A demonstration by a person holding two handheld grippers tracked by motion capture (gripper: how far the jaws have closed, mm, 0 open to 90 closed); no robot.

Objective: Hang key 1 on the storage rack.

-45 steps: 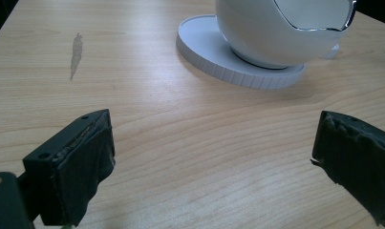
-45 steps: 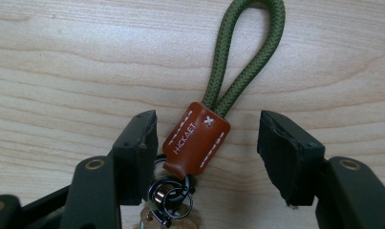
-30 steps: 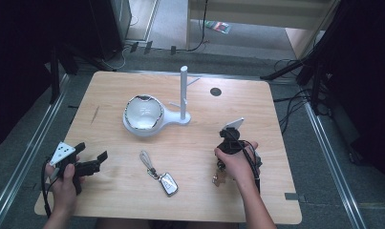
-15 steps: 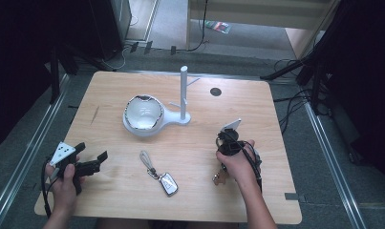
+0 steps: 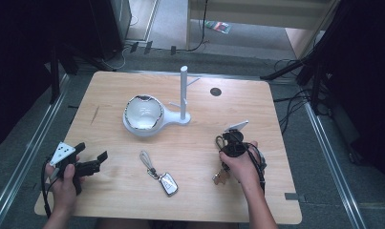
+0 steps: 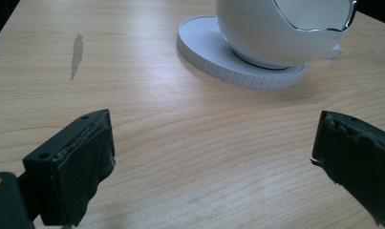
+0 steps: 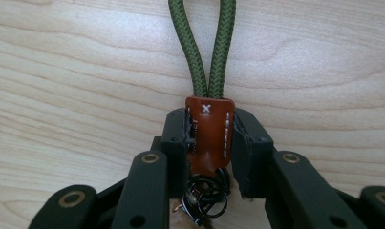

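Brown leather sits squeezed between the pads of my right gripper [image 7: 210, 143]: I have just been closing the jaws on the tab of a key fob [image 7: 209, 131], and they now pinch it from both sides. Its green cord loop [image 7: 210, 45] runs straight out ahead of the jaws over the table [image 7: 75, 95], and a dark split ring hangs below the tab. In the high view this gripper [image 5: 227, 139] is near the table's right side, with the keys [image 5: 220, 177] lying by my hand.

My left gripper [image 6: 214, 162] rests low on the table with its jaws spread wide and nothing between them; the white bowl [image 6: 283, 28] on its round base is just ahead of it.

I judge the pickup is at the grasping step, with the lift not yet made. The white stand [image 5: 184, 93] with its side pegs looks like the place for the loop, so the next move calls for raising the fob cleanly, keeping the loop open and forward, and steering it over a peg. A second key set [image 5: 162, 176] lies mid-table, untouched.
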